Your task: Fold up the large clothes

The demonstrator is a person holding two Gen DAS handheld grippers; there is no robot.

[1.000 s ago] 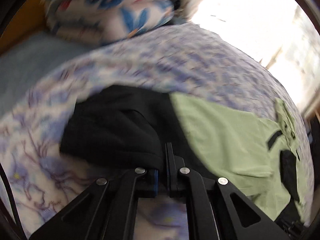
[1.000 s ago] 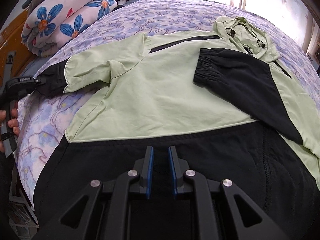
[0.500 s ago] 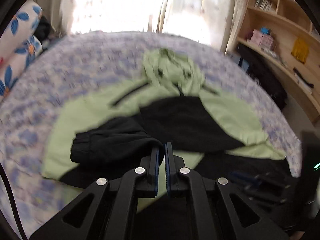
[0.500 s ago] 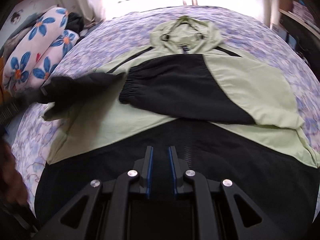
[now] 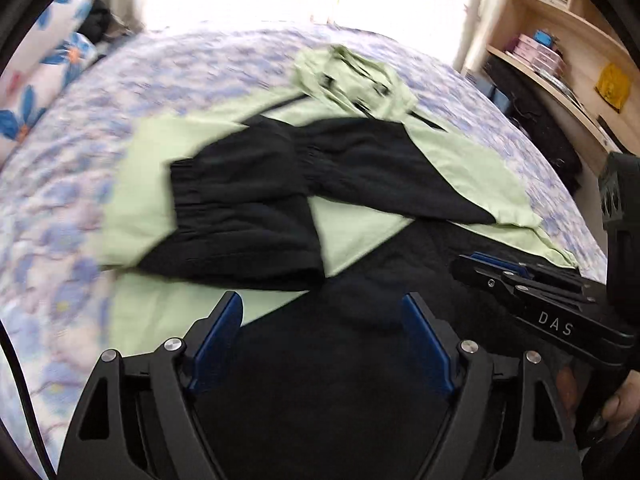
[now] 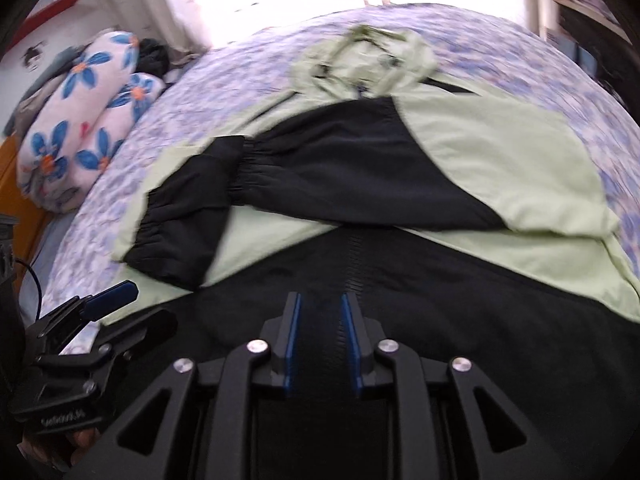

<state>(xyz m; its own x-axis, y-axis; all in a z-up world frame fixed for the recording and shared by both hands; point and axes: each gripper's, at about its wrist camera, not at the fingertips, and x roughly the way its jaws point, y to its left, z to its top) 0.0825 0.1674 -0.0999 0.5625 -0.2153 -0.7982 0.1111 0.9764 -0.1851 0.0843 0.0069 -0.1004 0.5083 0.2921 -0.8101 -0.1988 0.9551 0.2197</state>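
Note:
A light green and black hooded jacket [image 5: 360, 232] lies flat on the bed, hood [image 6: 368, 60] at the far end. Both black sleeves are folded across its chest: the left sleeve [image 5: 240, 208] and the right sleeve [image 5: 380, 172] overlap at the cuffs. My left gripper [image 5: 322, 304] hovers over the black hem, its jaws opening wide with nothing between them. My right gripper [image 6: 320, 300] is over the hem's zipper, jaws opening a little, pads not pressing the cloth. Each gripper shows in the other's view: the right gripper [image 5: 500, 272], the left gripper [image 6: 116, 300].
The bed sheet [image 5: 60, 200] is purple-flowered. A rolled quilt with blue flowers [image 6: 80, 120] lies at the far left. Wooden shelves [image 5: 560, 52] with boxes and a dark bag [image 5: 536, 128] stand to the right of the bed. A person's fingers [image 5: 616, 412] hold the right gripper.
My left gripper carried the black sleeve cuff from the bed's left side over the jacket's chest, then let it go and spread its jaws. My right gripper's jaws widened slightly.

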